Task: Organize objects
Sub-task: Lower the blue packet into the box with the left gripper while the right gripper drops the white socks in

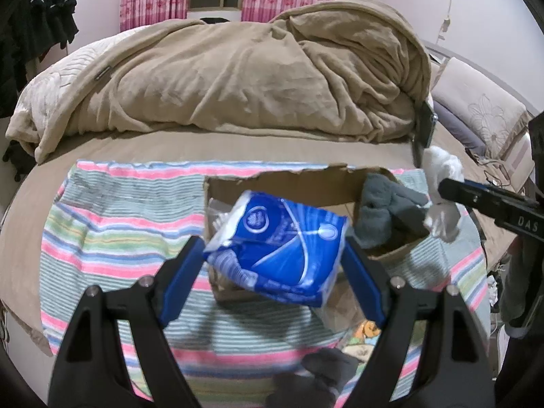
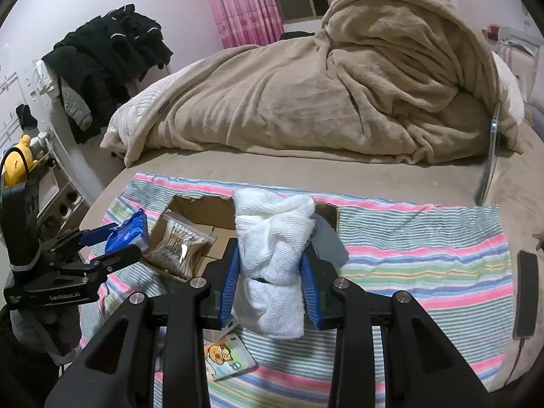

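My left gripper [image 1: 273, 258] is shut on a blue tissue pack [image 1: 278, 244] and holds it over the near edge of an open cardboard box [image 1: 292, 183]; it also shows in the right wrist view [image 2: 115, 243] with the pack [image 2: 127, 229]. My right gripper [image 2: 270, 280] is shut on a rolled white sock bundle [image 2: 272, 258] above the box [image 2: 200, 210], and shows in the left wrist view [image 1: 438, 200]. A grey sock bundle [image 1: 384, 210] lies in the box's right end. A bag of cotton swabs [image 2: 178, 243] lies in the box.
The box stands on a striped towel [image 2: 425, 248] on a bed with a heaped tan blanket [image 2: 323, 85]. A cartoon packet [image 2: 227, 357] and a dark sock [image 1: 323, 380] lie on the towel near me. A phone [image 2: 525, 295] lies right. Black clothes [image 2: 112, 54] hang left.
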`<action>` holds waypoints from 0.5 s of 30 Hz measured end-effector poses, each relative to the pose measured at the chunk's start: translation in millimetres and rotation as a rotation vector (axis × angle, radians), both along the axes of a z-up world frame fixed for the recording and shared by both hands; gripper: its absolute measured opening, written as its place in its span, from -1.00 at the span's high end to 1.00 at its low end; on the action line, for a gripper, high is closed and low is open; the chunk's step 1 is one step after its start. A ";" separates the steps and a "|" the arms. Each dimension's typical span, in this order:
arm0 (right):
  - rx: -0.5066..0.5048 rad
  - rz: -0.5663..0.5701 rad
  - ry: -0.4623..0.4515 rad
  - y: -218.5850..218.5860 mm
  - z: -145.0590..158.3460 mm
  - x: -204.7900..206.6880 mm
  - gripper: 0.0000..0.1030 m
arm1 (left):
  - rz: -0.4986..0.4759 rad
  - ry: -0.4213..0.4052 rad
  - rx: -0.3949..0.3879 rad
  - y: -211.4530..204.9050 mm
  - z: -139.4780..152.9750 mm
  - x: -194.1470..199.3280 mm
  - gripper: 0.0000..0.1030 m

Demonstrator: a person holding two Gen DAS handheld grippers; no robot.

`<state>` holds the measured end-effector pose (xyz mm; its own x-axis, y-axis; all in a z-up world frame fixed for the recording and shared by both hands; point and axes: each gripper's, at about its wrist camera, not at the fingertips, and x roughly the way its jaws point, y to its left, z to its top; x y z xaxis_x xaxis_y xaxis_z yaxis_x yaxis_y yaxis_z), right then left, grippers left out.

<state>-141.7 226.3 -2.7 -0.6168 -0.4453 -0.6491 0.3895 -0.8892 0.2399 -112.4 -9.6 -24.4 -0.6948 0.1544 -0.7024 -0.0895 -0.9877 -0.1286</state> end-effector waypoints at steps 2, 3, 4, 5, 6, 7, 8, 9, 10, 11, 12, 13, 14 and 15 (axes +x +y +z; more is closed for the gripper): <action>-0.004 0.006 -0.005 -2.9 -2.7 -4.6 0.30 | -0.001 -0.006 0.004 1.0 -4.2 -5.4 -0.59; -0.005 0.010 -0.007 -5.2 -4.3 -6.7 0.30 | -0.001 -0.009 0.005 2.2 -5.7 -6.8 -0.59; -0.006 0.015 -0.010 -7.9 -5.8 -9.1 0.30 | -0.001 -0.013 0.007 2.6 -8.1 -9.5 -0.59; -0.008 0.019 -0.013 -10.1 -7.4 -11.3 0.30 | -0.002 -0.016 0.011 2.6 -10.1 -11.9 -0.59; -0.010 0.025 -0.017 -13.3 -9.4 -13.8 0.30 | -0.003 -0.020 0.017 2.6 -12.7 -14.8 -0.59; -0.011 0.031 -0.020 -16.1 -11.1 -15.8 0.30 | -0.004 -0.025 0.025 2.7 -15.5 -17.7 -0.59; -0.011 0.035 -0.022 -18.4 -12.6 -17.3 0.30 | -0.005 -0.033 0.034 3.1 -18.2 -21.1 -0.59; -0.012 0.040 -0.026 -20.9 -14.4 -19.5 0.30 | -0.006 -0.039 0.041 4.2 -21.0 -24.4 -0.59; -0.012 0.044 -0.030 -23.1 -15.9 -21.5 0.30 | -0.009 -0.043 0.043 5.7 -23.2 -26.7 -0.59; -0.012 0.048 -0.033 -25.2 -17.7 -23.3 0.30 | -0.013 -0.046 0.043 8.0 -26.1 -29.8 -0.59; -0.011 0.052 -0.039 -27.4 -20.2 -25.6 0.30 | -0.017 -0.050 0.044 9.8 -27.6 -31.7 -0.59; -0.010 0.053 -0.044 -28.9 -22.5 -27.6 0.30 | -0.020 -0.054 0.046 11.4 -29.5 -33.6 -0.59; -0.011 0.055 -0.052 -30.2 -25.4 -29.6 0.30 | -0.024 -0.057 0.047 13.2 -31.6 -35.8 -0.59; -0.013 0.056 -0.059 -30.8 -27.9 -30.8 0.30 | -0.028 -0.058 0.048 15.0 -33.9 -38.0 -0.59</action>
